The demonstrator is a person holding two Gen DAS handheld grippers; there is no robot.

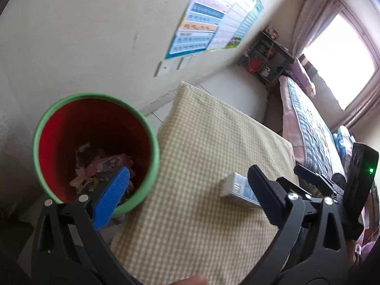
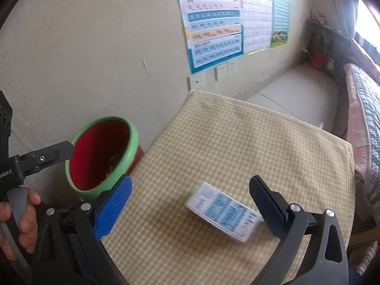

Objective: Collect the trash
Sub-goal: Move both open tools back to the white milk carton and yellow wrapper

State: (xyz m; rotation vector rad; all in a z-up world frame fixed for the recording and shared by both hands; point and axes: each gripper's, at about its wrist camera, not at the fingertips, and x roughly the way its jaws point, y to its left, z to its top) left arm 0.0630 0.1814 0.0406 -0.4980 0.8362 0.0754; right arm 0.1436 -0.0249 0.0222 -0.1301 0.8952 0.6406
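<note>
Left gripper (image 1: 187,185) is spread wide, nothing between its fingers — the blue pad (image 1: 111,199) sits over the mouth of the bin, the dark pad (image 1: 263,194) over the tabletop. Right gripper (image 2: 190,197) is likewise spread and holds nothing; it hangs above the small box.

The bin (image 1: 95,147) is green outside, red inside, standing just beside the left edge of the tabletop (image 1: 213,142), against the wall. Crumpled wrappers (image 1: 99,168) lie in its bottom.

One piece of trash lies outside the bin: a small white-and-blue box (image 2: 223,213), printed with text too blurred to read, lying flat on the checked yellow cloth near the front right part of the tabletop. In the right wrist view it lies between the two fingers, nearer the dark one; whether it touches that finger I cannot tell. In the left wrist view the dark pad overlaps its end.

A hand (image 2: 21,216) grips the left tool's handle at the frame edge.

Beyond: charts (image 2: 213,21) on the wall, a dark shelf unit (image 1: 268,57) in the corner, a bed (image 1: 308,123) along the window side.
</note>
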